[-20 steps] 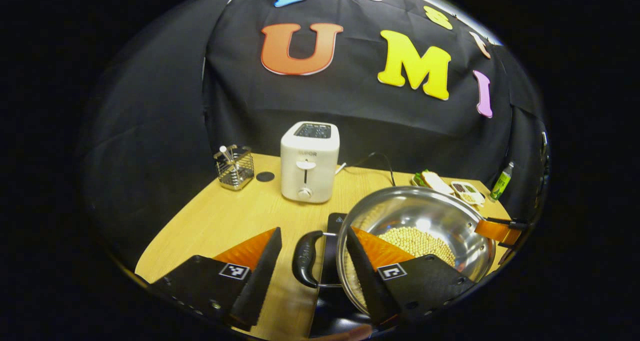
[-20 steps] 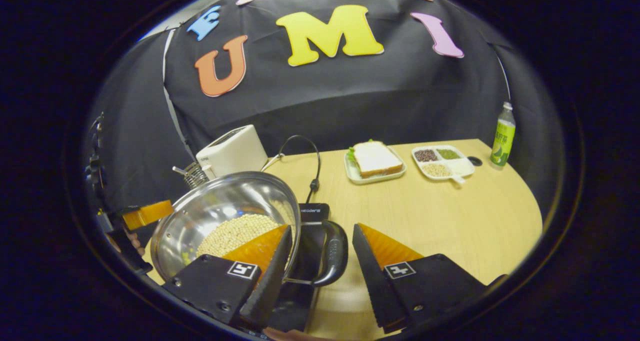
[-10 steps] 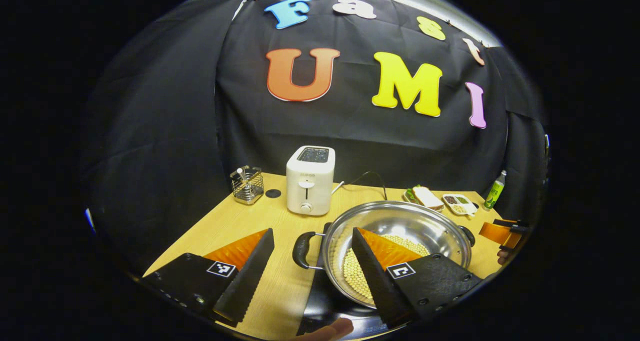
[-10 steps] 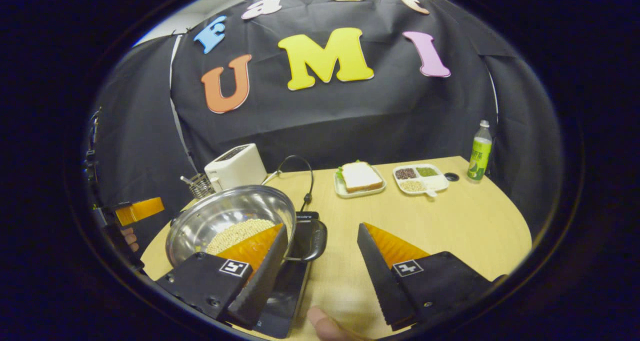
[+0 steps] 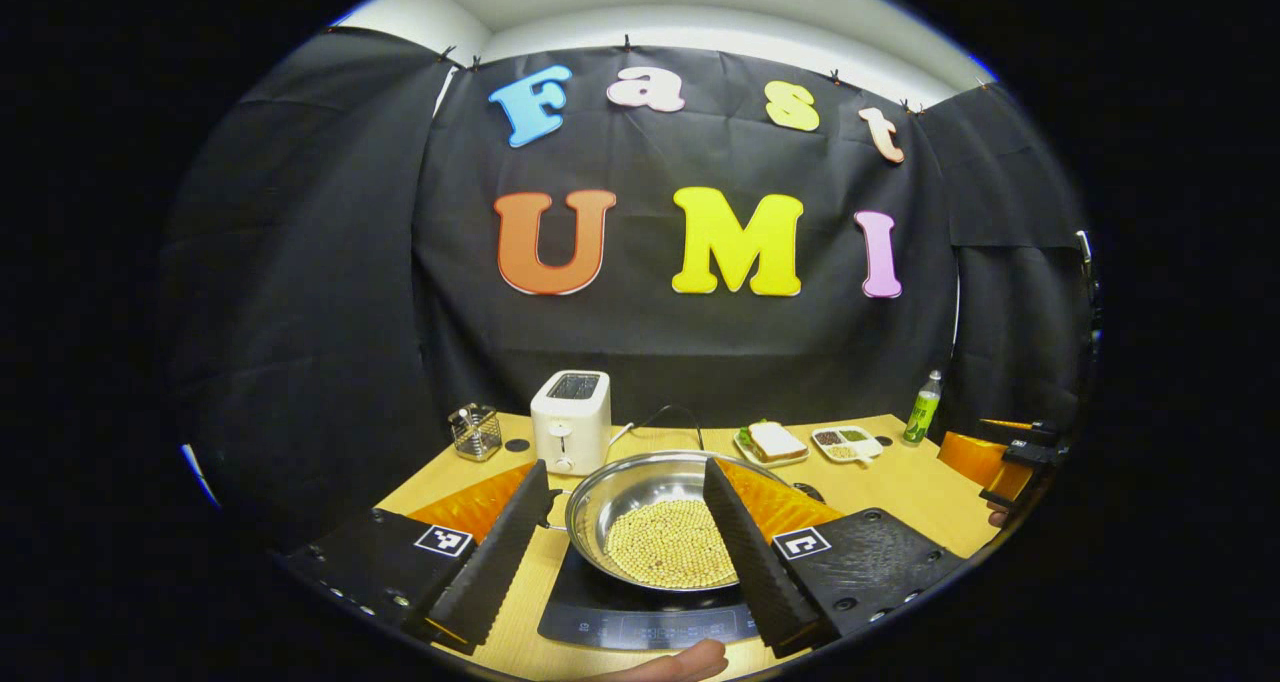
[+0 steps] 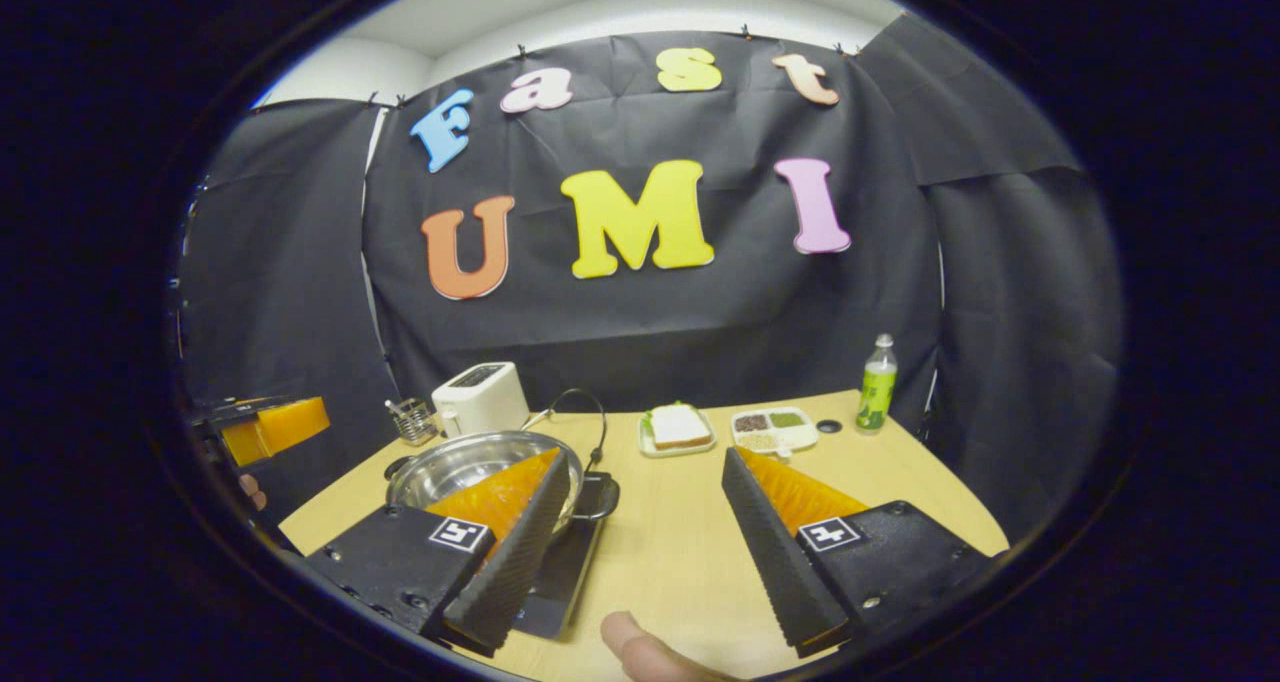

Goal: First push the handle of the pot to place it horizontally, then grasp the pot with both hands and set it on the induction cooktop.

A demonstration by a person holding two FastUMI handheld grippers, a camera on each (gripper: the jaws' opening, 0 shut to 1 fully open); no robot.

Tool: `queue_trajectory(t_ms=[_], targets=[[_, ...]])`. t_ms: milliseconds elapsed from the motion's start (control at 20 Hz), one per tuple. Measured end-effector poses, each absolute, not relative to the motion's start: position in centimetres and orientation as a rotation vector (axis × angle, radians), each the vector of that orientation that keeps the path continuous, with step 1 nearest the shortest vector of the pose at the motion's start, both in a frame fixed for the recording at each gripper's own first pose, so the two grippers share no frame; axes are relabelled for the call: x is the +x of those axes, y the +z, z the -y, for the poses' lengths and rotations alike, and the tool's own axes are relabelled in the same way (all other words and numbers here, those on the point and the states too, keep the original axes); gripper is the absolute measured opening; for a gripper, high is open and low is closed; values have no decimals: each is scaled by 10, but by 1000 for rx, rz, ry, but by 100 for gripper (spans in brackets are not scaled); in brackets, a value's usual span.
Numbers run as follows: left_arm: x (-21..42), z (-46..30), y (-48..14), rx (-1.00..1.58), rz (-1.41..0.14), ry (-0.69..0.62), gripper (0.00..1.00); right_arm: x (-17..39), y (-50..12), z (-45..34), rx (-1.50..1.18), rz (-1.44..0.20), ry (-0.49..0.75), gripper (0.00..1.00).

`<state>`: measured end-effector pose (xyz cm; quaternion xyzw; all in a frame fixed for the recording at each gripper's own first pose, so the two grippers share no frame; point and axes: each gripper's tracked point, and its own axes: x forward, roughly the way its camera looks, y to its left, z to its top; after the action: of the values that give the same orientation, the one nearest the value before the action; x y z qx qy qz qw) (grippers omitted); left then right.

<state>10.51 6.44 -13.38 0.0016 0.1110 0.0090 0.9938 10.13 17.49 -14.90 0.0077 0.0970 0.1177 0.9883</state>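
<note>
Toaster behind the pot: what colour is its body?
White; the toaster shows best in the left gripper view, beyond the pot.

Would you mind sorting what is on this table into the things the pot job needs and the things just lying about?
Belongs to the job:
- pot holding pale beans
- induction cooktop under it
- left gripper, open
- right gripper, open

Just lying about:
- toaster
- wire utensil holder
- sandwich plate
- divided dish
- green bottle

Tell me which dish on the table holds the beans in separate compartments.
The white divided tray, between the sandwich plate and the green bottle. The sandwich plate has no compartments, and the pot holds its beans loose.
</note>
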Motion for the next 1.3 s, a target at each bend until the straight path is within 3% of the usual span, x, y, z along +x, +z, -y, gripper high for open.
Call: queue_trajectory(t_ms=[300,500,550,850,1300], targets=[[43,-1,-70,-64,-117,-86,93,30,-80,-125,58,-56,226,96],[11,11,-47,-12,-46,-77,93,-11,-55,-95,37,21,200,98],[6,16,-44,-16,-40,-81,93,-22,-50,-91,34,43,195,95],[-26,22,-52,23,-4,-49,93,-65,-42,-77,52,113,199,98],[-48,5,-75,20,-7,-1,93,-77,-59,-80,30,114,224,98]])
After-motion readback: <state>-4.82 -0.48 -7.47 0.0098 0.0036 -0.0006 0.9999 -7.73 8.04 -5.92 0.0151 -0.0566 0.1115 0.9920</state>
